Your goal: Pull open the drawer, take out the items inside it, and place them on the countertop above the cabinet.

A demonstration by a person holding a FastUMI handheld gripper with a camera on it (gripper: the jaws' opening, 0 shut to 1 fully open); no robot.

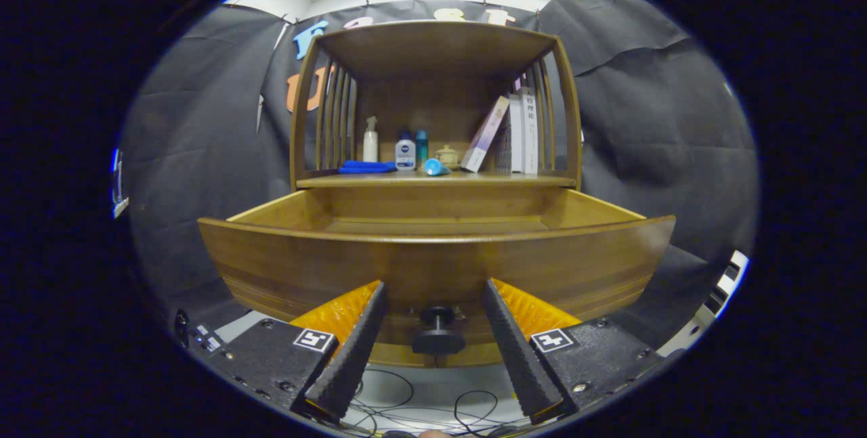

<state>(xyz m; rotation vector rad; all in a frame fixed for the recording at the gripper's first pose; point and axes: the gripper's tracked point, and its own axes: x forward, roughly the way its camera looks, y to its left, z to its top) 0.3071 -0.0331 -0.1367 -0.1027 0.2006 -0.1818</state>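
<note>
Straddling the dark knob (438, 332) on the drawer (433, 262) front, the gripper (433, 296) had its jaws set apart, one finger on each side of the knob and neither pressing on it. The wooden drawer stood pulled out from the cabinet, its front panel just ahead of the fingers and its inside floor showing bare wood where it could be seen. Above it, on the worktop (433, 181) under the shelf roof, sat a folded blue cloth (366, 167), a white spray bottle (370, 140), a small white bottle (405, 154), a teal bottle (421, 147), a blue item lying on its side (435, 167), a little lidded pot (447, 155) and several books (518, 132), one leaning. Loose cables (420, 404) lay on the floor below the fingers.
</note>
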